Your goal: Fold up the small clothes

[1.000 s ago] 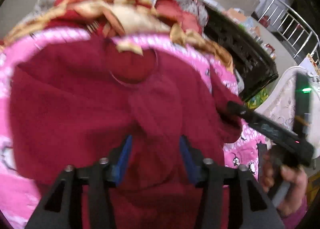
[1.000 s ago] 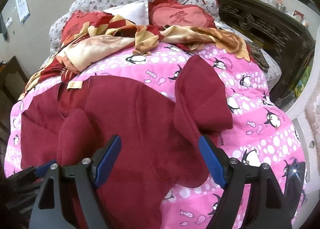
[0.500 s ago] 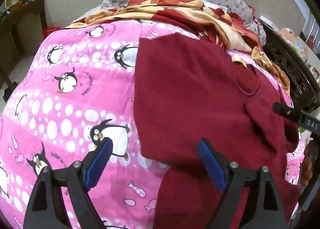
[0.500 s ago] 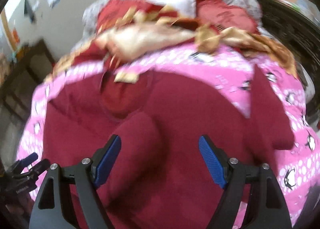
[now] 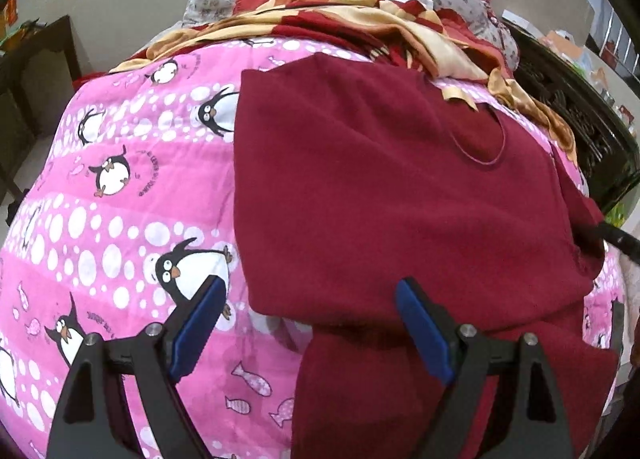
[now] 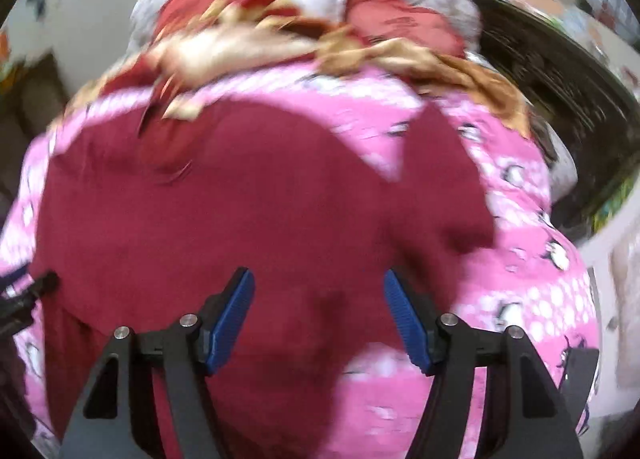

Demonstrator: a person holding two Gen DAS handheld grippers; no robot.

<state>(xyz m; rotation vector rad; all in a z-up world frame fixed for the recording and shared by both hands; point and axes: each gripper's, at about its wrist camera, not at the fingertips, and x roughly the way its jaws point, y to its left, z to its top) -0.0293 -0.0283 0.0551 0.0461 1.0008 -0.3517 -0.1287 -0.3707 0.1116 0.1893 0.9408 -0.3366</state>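
A bed fills my view, covered by a pink penguin quilt (image 5: 120, 227), with a gold-and-red blanket (image 5: 360, 19) heaped at the far end. The dark red shirt (image 5: 400, 187) lies on the quilt, its left side folded in to a straight edge, its neckline toward the blanket. My left claw (image 5: 308, 331) hangs wide and empty above the shirt's near-left corner. My right claw (image 6: 320, 323), also spread and empty, is over the shirt's lower middle; that view is blurred. The risk, I judge: the soft quilt could get pinched along with the shirt, dragging the fold askew, or my two claws could crowd each other. There is bare quilt to the left; a dark cabinet (image 5: 580, 131) hems the right.
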